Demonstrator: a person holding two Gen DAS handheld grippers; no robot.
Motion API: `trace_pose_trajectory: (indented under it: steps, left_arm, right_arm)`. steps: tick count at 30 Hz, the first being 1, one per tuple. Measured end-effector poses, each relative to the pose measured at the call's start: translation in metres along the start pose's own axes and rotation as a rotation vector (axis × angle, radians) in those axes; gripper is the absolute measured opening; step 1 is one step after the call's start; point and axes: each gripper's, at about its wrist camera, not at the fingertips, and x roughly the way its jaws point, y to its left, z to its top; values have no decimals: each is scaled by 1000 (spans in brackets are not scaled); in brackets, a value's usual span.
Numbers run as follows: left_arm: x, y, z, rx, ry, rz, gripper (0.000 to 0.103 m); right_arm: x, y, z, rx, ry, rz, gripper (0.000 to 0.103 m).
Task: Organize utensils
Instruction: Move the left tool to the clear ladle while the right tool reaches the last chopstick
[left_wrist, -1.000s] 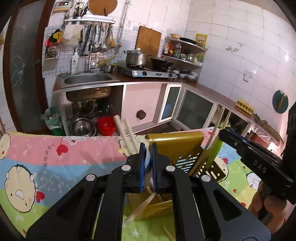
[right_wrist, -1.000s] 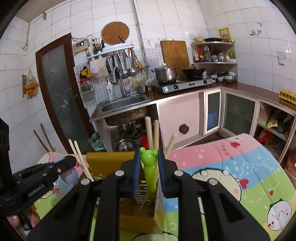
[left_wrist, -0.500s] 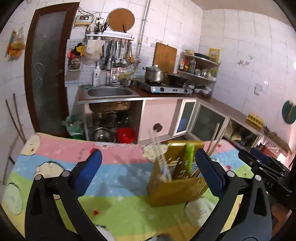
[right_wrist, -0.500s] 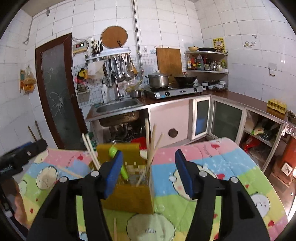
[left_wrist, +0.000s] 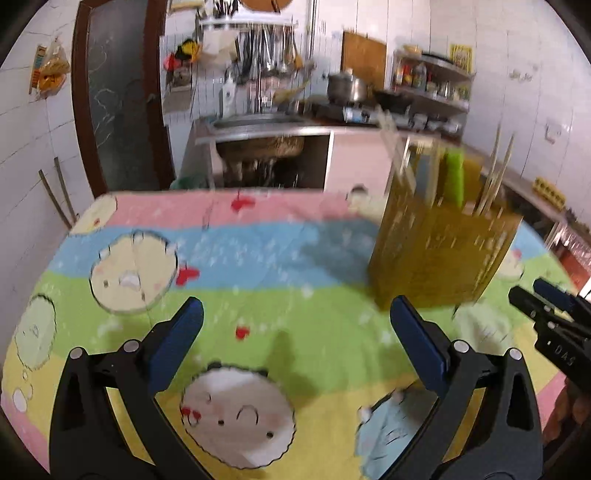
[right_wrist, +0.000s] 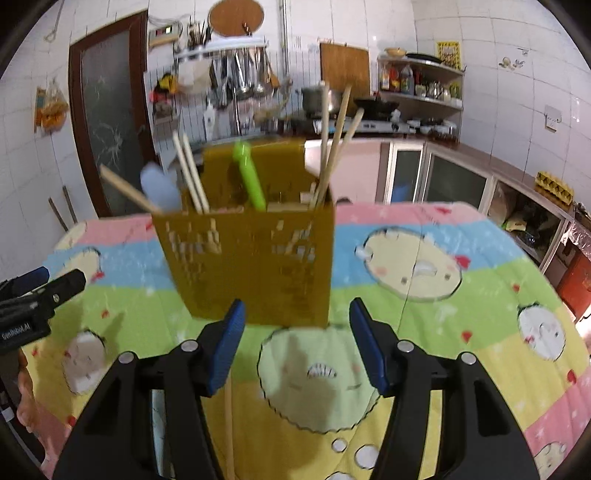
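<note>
A yellow-brown perforated utensil holder (right_wrist: 255, 266) stands on the cartoon tablecloth (right_wrist: 424, 325). It holds a green utensil (right_wrist: 249, 173), a pale blue spoon (right_wrist: 160, 190) and several chopsticks (right_wrist: 334, 147). My right gripper (right_wrist: 295, 314) hangs open just in front of the holder with nothing between its fingers. One loose chopstick (right_wrist: 229, 417) lies on the cloth under its left finger. In the left wrist view the holder (left_wrist: 439, 251) stands to the upper right of my left gripper (left_wrist: 295, 317). The left gripper is wide open and empty over the cloth. The right gripper (left_wrist: 550, 314) shows at that view's right edge.
Behind the table are a sink counter (left_wrist: 258, 125), a stove with a pot (right_wrist: 317, 98), cabinets (right_wrist: 436, 177) and a dark door (right_wrist: 107, 110). The left gripper (right_wrist: 40, 291) and a person's hand (right_wrist: 26, 387) sit at the right wrist view's left edge.
Both grippers were shut over the holder, the right on the green utensil, the left on a pale thing. Both have opened, let go, drawn back and sunk. The green utensil now stands in the holder.
</note>
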Motion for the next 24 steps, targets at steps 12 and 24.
trace_pose_trajectory:
  steps: [12,24]
  left_arm:
    - [37,1,-33,23,98,56,98]
    - [41,3,-36,8,118,60,98]
  right_arm:
    - [40,25,-23,-40,113,-1,58]
    - [69,52,-26,-101,221,11,31]
